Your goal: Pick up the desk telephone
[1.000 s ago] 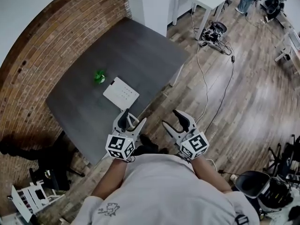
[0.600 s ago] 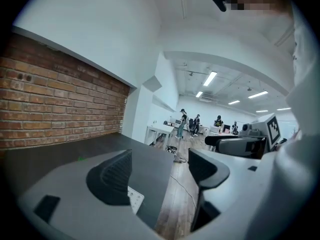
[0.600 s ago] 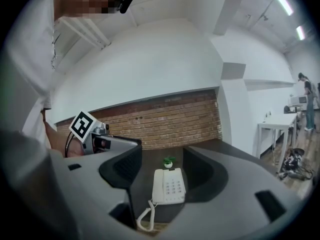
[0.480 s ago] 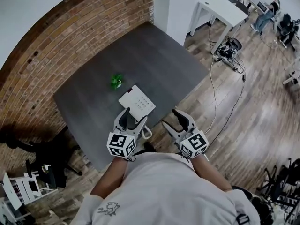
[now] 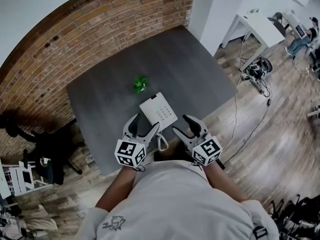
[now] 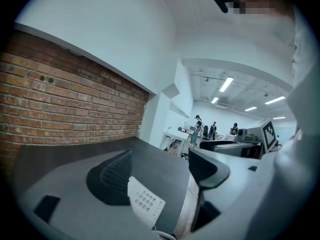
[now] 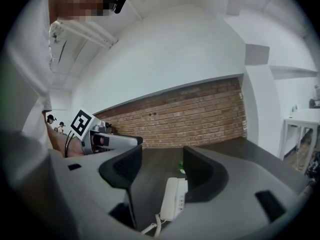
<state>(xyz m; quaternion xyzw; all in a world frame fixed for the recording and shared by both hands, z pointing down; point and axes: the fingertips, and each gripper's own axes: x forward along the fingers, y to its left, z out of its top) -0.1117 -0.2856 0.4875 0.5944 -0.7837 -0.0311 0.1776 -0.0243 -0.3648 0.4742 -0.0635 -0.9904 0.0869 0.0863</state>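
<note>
Dark table (image 5: 200, 69) holds a white desk telephone (image 5: 158, 112); left tongs (image 5: 142, 129) and right tongs (image 5: 182, 125) hover spread, empty.

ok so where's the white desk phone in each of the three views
Head view: desk telephone at centre, near the front edge of the dark table.
Left gripper view: desk telephone low centre, framed by the open jaws.
Right gripper view: desk telephone low centre, framed by the open jaws.
Shared landmark: the brick wall.

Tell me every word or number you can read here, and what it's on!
Nothing here can be read.
Phone keys: too small to read.
Left cube, right cube: black-and-white square patterns, no words.
Shirt print: too blurred to read.
</note>
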